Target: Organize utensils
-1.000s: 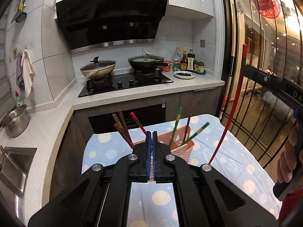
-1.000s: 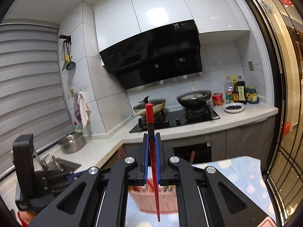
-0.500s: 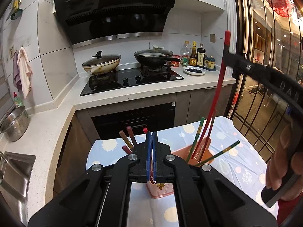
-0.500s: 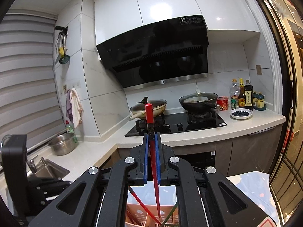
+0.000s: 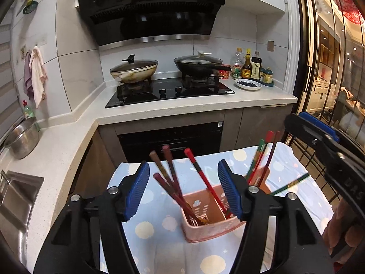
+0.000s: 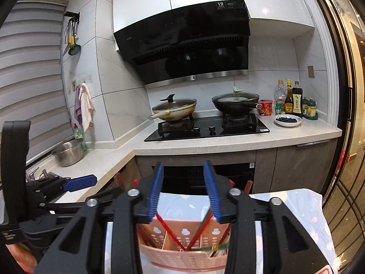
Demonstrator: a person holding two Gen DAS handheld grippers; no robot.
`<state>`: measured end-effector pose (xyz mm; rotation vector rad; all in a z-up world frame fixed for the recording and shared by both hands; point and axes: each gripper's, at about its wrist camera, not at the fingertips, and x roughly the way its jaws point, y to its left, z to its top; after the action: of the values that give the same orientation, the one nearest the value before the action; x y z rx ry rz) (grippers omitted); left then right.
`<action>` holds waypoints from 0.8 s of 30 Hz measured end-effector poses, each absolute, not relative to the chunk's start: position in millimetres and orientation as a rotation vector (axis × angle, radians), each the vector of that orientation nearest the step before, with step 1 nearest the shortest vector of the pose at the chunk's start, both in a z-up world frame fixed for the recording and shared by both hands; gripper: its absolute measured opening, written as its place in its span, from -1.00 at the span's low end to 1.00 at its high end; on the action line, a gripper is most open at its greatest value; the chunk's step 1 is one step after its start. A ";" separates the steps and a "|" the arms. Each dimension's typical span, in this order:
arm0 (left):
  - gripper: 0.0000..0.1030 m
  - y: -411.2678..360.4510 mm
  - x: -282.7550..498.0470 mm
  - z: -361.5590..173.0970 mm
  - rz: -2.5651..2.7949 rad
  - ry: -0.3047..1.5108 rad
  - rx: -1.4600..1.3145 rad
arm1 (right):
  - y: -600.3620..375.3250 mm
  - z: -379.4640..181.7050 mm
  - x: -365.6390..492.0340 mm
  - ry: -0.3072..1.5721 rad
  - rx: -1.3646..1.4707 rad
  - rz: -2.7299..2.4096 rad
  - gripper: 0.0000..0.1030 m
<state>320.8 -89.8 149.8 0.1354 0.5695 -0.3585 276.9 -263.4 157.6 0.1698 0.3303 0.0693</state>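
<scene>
A pink perforated utensil basket (image 5: 212, 225) stands on a table with a blue dotted cloth (image 5: 155, 228). Several red, brown and green chopsticks (image 5: 200, 173) lean in it. My left gripper (image 5: 183, 191) is open and empty, its blue pads either side of the basket from above. My right gripper (image 6: 183, 189) is open and empty just above the basket (image 6: 182, 251), with red chopsticks (image 6: 168, 230) crossing below it. The right gripper also shows at the right edge of the left wrist view (image 5: 319, 137). The left gripper also shows at the left of the right wrist view (image 6: 77, 183).
A white counter (image 5: 182, 109) runs behind the table with a black hob (image 5: 168, 91), two lidded pans (image 5: 134, 70), sauce bottles (image 5: 251, 67) and a plate of dark berries (image 5: 248, 84). A steel pot (image 5: 21, 138) and sink (image 5: 13, 196) are at the left. A glass door (image 5: 330, 68) is at the right.
My right gripper came down over the basket, opened and let go of the long red chopstick, which now stands in the basket. My left gripper opened as well.
</scene>
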 end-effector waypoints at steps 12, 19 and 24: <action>0.49 -75.5 282.8 127.1 -0.350 0.594 0.106 | -262.0 136.5 226.7 0.412 0.182 0.072 -0.01; 0.60 -75.1 257.2 122.5 -0.342 0.579 0.113 | -258.8 124.4 202.3 0.449 0.169 0.044 0.02; 0.64 -73.2 239.5 118.0 -0.349 0.581 0.107 | -254.8 114.0 188.6 0.491 0.139 0.014 0.07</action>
<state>239.5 -73.2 118.0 0.1069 0.5815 -0.3495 188.6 -254.8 114.0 0.1390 0.4914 0.0143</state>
